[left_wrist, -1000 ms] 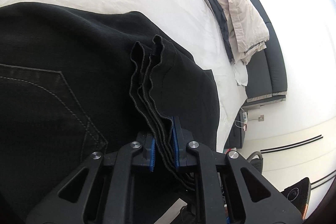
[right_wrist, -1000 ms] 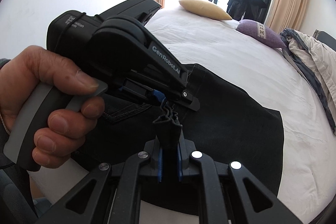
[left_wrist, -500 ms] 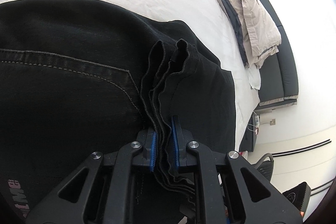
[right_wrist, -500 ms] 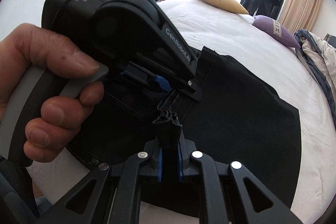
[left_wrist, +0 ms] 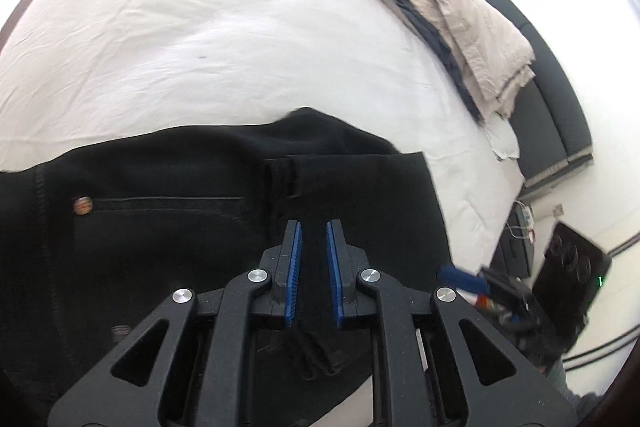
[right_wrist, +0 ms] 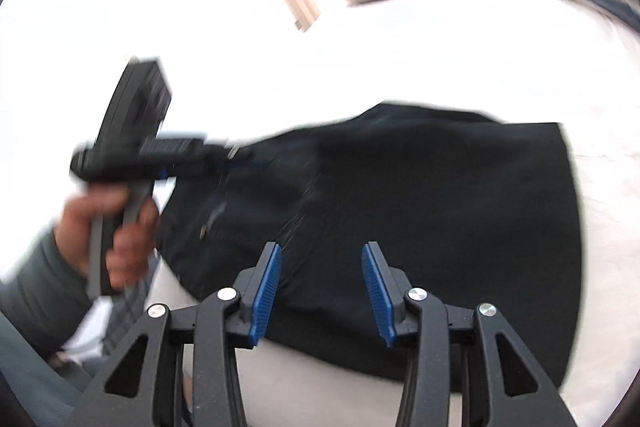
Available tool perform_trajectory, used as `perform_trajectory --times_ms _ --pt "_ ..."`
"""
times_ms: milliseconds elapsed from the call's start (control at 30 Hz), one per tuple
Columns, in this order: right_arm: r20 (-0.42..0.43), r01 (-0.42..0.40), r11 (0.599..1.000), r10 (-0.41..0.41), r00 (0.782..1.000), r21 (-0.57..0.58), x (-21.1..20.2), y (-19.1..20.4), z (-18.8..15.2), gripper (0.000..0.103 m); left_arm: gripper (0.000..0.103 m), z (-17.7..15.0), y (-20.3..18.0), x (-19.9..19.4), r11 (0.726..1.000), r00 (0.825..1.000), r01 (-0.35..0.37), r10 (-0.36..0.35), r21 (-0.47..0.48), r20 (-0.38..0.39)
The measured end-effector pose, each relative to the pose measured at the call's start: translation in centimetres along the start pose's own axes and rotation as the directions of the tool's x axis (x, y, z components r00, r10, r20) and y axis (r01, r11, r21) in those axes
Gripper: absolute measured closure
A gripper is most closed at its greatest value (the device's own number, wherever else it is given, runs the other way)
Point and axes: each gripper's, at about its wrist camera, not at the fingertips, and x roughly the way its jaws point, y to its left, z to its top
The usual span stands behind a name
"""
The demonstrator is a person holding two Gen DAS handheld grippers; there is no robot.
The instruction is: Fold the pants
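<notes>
Left hand-held gripper (left_wrist: 313,253), jaws apart, over black pants (left_wrist: 168,227)

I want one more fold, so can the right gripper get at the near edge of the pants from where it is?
Probably yes. The right gripper is open with nothing between its pads, and the folded pants lie flat on the bed just ahead. The left gripper is off to the side, not in the way.

bright daylight, whites blown out; right view motion-blurred; fisheye bending, dark vignette corners.
</notes>
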Motion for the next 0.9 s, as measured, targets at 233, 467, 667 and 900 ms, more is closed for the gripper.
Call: perform_trajectory --times_ms 233,467,667,900 --pt "0.116 -0.251 0.925 0.227 0.967 0.287 -0.3 -13.1 6.5 0.055 0.091 -2.9 -2.7 6.2 0.994 0.990 0.040 -0.026 0.098 -0.139" --pt "0.031 -0.292 0.846 0.312 0.950 0.445 4.6 -18.9 4.4 0.057 0.091 -5.7 0.4 5.9 0.998 0.987 0.058 -0.052 0.031 -0.155" --pt "0.005 -0.339 0.847 0.370 0.929 0.409 2.1 -16.0 -0.4 0.051 0.091 -6.1 0.2 6.5 0.997 0.988 0.080 -0.080 -0.004 -0.131" --pt "-0.061 -0.310 0.854 0.367 0.928 0.417 -1.3 -12.3 -5.5 0.050 0.091 -8.3 0.7 3.0 0.997 0.994 0.071 -0.074 -0.034 -0.076"
